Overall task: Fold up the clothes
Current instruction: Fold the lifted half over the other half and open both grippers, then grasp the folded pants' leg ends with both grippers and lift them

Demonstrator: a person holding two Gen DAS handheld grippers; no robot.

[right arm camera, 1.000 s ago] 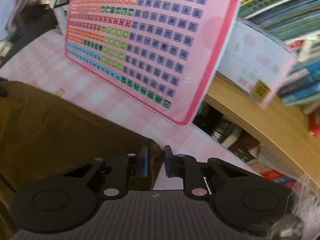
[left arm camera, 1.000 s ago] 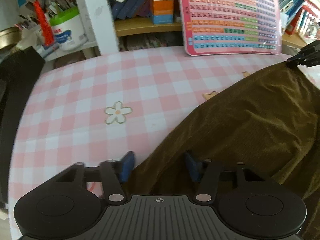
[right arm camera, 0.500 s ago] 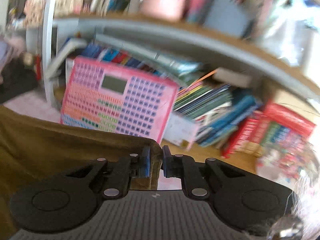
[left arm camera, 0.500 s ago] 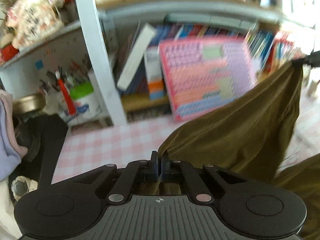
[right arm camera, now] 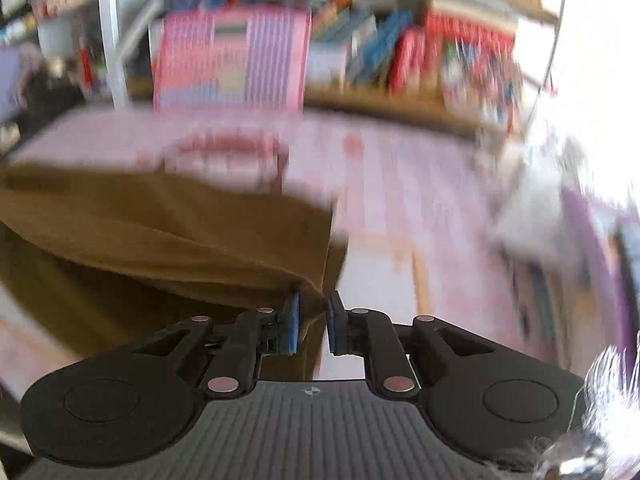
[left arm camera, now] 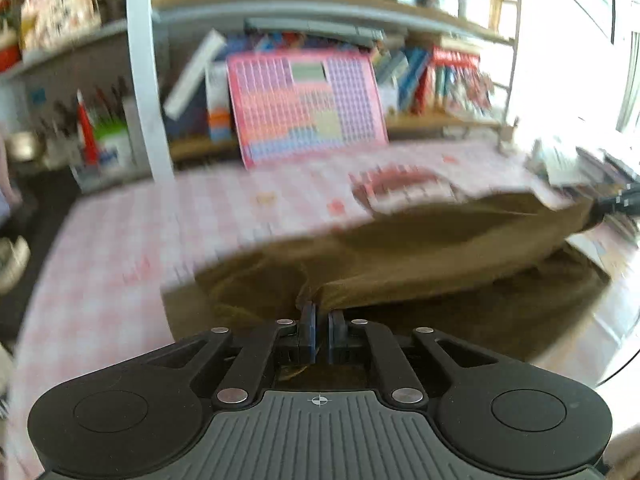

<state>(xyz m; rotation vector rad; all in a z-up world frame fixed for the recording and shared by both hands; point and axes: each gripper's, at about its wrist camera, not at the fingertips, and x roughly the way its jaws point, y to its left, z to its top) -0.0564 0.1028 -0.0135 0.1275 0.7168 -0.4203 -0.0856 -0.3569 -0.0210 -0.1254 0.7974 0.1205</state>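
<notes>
An olive-brown garment [left arm camera: 420, 248] hangs stretched between my two grippers above the pink checked table [left arm camera: 160, 216]. My left gripper [left arm camera: 320, 320] is shut on one corner of the garment. My right gripper [right arm camera: 312, 312] is shut on the other corner of the garment [right arm camera: 160, 240], with cloth between its blue pads [right arm camera: 292, 324]. In the left wrist view the right gripper [left arm camera: 616, 204] shows at the far right, holding the cloth's far end. Both views are motion-blurred.
A pink keyboard toy board [left arm camera: 304, 104] leans against the bookshelf [left arm camera: 420, 120] behind the table. A tub with pens [left arm camera: 108, 144] stands at the back left. Books and papers [right arm camera: 560, 208] lie at the table's right side.
My left gripper closed on the garment's corner. Both grippers lifted the garment off the table, then tilted back down towards the table with the cloth stretched between them.
</notes>
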